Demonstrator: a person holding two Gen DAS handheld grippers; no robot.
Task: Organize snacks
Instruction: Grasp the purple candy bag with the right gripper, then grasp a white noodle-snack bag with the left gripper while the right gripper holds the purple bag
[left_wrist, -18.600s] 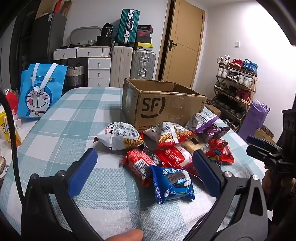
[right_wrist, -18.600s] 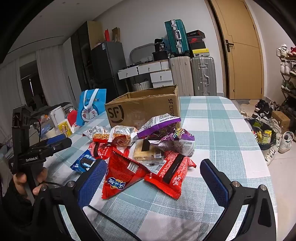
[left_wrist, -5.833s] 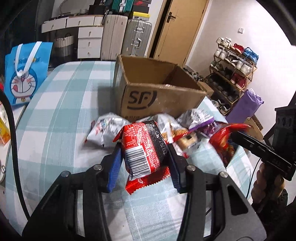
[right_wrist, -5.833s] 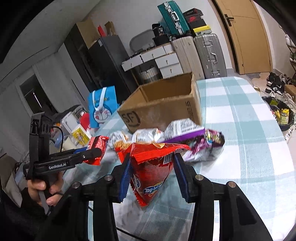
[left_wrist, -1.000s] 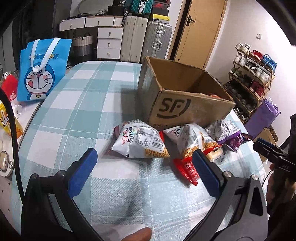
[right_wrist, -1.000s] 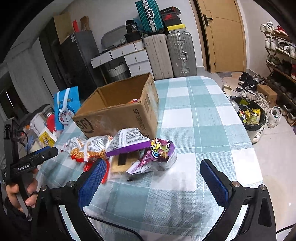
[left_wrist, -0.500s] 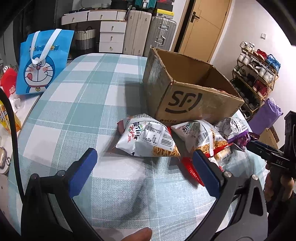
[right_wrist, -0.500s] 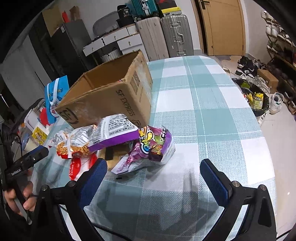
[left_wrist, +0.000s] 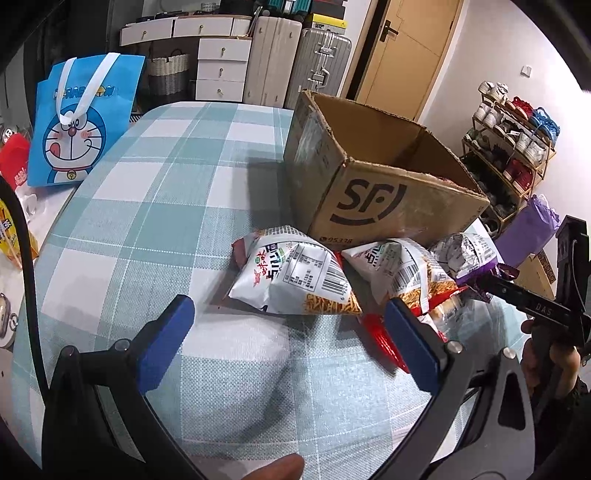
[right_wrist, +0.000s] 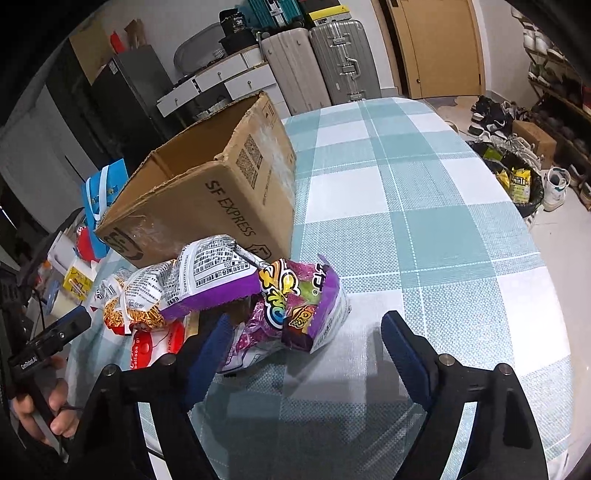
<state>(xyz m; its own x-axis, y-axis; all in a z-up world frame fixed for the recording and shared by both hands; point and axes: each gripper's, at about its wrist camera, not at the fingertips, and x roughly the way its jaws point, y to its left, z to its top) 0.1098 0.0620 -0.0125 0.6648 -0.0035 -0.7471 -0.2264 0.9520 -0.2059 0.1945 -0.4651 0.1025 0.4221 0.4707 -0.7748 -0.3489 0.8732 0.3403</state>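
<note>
From your left wrist, your left gripper (left_wrist: 286, 334) hangs with its jaws wide and nothing between them, aimed down at the white bag (left_wrist: 295, 282) on the cloth (left_wrist: 155, 206). That bag lies just in front of the box (left_wrist: 373, 184), so I judge you are lining up for the nearest packet and a short carry. A second white bag (left_wrist: 402, 269) touches it on the right, with a red packet (left_wrist: 384, 339) tucked partly beneath. The box stands open-topped, ready to take them.

From your right wrist, your right gripper (right_wrist: 299, 341) has just been narrowing its jaws around the purple bag (right_wrist: 299, 310); the left pad sits against its edge, the right pad stands clear, so nothing is gripped yet. That bag leans on the grey-purple bag (right_wrist: 210, 277), which rests against the box. Coming in from the free side probably lets you lift it without dragging its neighbours.
</note>
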